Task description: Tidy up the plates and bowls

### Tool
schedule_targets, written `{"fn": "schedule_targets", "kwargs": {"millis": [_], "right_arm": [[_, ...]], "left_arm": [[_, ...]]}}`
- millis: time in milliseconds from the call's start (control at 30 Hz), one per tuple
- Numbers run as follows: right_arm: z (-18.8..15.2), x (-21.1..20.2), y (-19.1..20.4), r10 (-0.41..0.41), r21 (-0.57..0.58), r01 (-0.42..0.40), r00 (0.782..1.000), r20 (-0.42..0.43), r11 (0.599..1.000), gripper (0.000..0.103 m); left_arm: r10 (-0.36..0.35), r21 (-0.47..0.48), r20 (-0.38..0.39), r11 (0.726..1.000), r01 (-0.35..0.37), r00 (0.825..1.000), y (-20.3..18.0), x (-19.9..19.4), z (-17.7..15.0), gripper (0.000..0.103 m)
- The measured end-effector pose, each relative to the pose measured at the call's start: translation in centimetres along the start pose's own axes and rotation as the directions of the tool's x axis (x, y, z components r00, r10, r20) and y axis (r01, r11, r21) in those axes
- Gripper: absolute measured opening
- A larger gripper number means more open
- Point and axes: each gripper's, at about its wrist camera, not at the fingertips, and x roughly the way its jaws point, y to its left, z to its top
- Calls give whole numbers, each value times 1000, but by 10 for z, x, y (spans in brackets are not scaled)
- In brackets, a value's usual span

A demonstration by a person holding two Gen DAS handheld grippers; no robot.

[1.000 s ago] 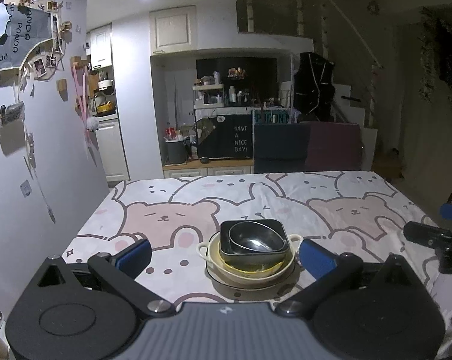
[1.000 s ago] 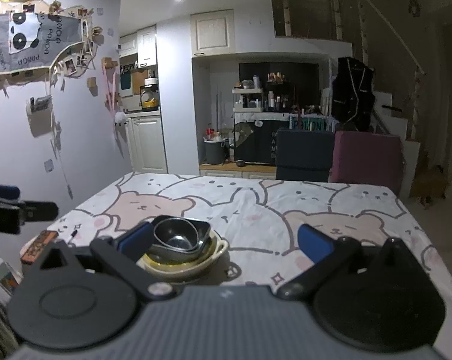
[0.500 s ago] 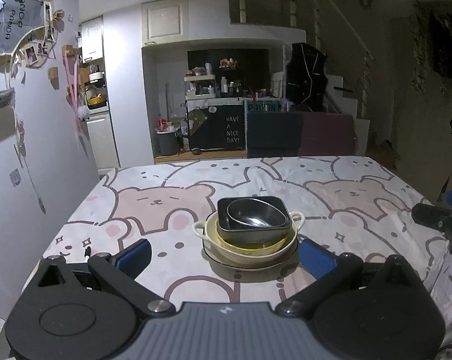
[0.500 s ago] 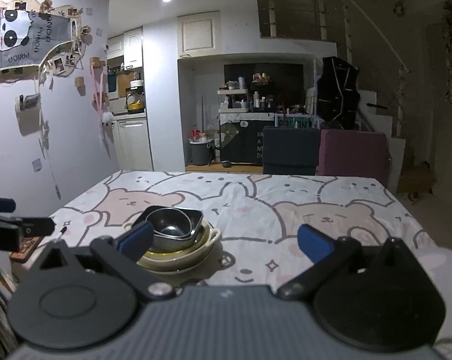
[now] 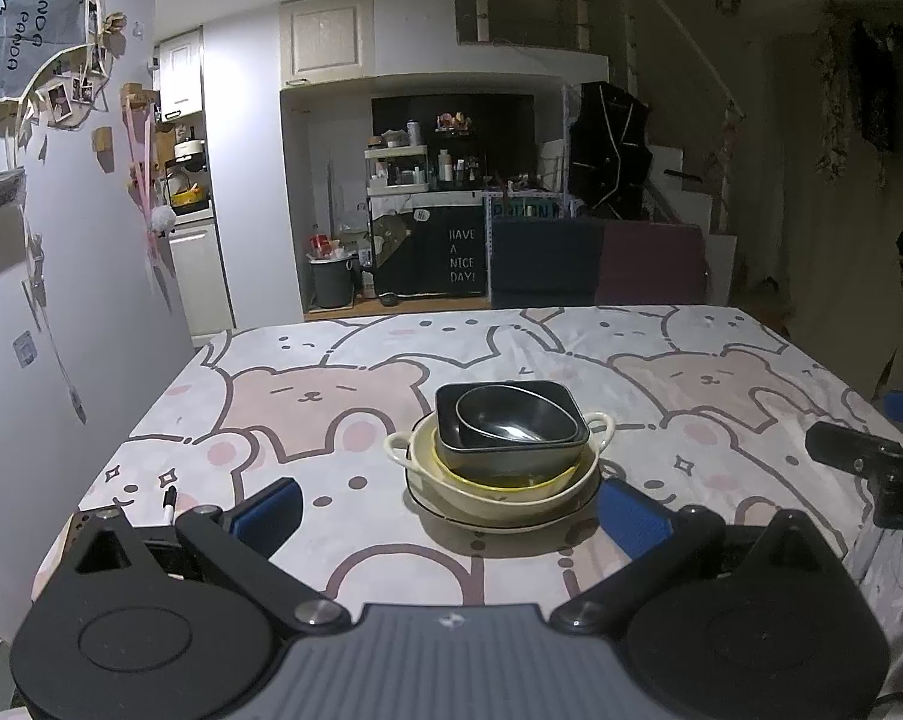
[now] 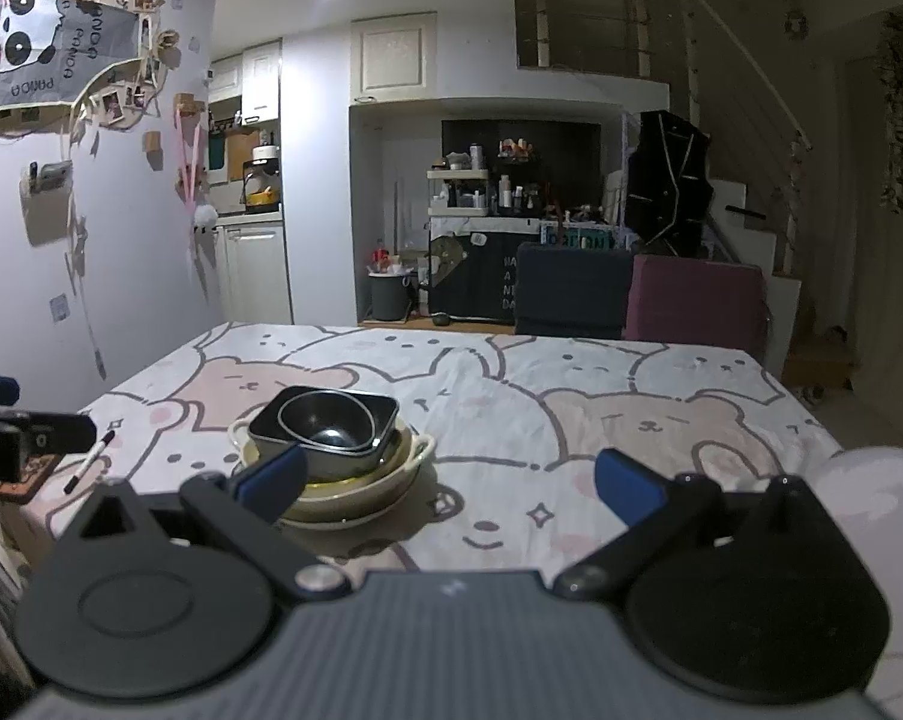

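I see my stack mid-frame: dark round bowl point(image 5: 514, 420) nested in black square bowl point(image 5: 508, 450), cream handled dish point(image 5: 499, 483), plate point(image 5: 499, 519) underneath.

We are looking across a bear-print tablecloth point(image 5: 343, 396) covering the table, with a black marker pen point(image 6: 89, 462) lying near its left edge. Beyond it, a dark blue chair point(image 5: 546, 264) and a maroon chair point(image 5: 655, 264) are standing side by side, and a panda banner point(image 6: 43, 54) is hanging on the left wall.
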Motion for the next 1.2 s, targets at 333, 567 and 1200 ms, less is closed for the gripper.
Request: {"fn": "schedule_targets", "kwargs": {"millis": [333, 567, 1200], "right_arm": [[-2, 2, 3, 15, 3, -15, 1000, 3, 1000, 103], [-2, 3, 3, 16, 3, -16, 1000, 1, 1000, 103], [-4, 3, 5, 18, 2, -18, 1000, 0, 1000, 103]], "left_arm": [[3, 1, -1, 1000, -3, 1000, 0, 0, -1, 103], [3, -2, -3, 1000, -3, 1000, 0, 1, -2, 103], [0, -2, -5, 1000, 0, 1000, 1, 2, -3, 103]]}}
